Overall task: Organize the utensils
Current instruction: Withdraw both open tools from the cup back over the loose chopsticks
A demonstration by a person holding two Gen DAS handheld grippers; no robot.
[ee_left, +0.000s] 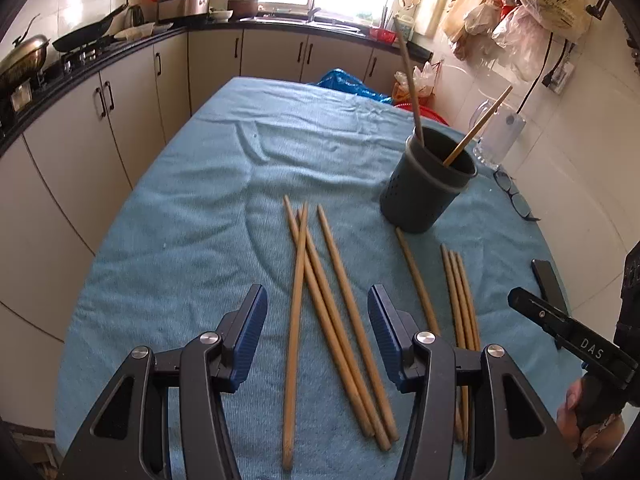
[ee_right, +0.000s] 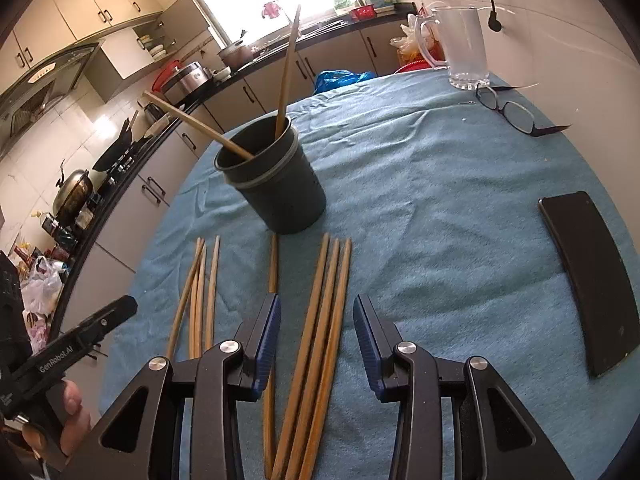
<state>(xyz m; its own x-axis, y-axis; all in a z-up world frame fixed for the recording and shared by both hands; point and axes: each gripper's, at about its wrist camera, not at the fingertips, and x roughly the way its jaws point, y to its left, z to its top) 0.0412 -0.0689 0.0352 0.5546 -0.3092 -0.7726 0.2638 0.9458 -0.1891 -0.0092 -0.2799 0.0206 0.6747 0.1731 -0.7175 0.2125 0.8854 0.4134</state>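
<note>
Chopsticks between left claw jaws

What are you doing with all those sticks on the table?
A person is tidying chopsticks into the dark holder, with a gripper in each hand. Two chopsticks already stand in it. Eight more lie on the blue cloth. The left gripper is open over a bunch of four, and the right gripper is open over a neat group of three. One single chopstick lies between the groups. Neither gripper holds anything yet.
</note>
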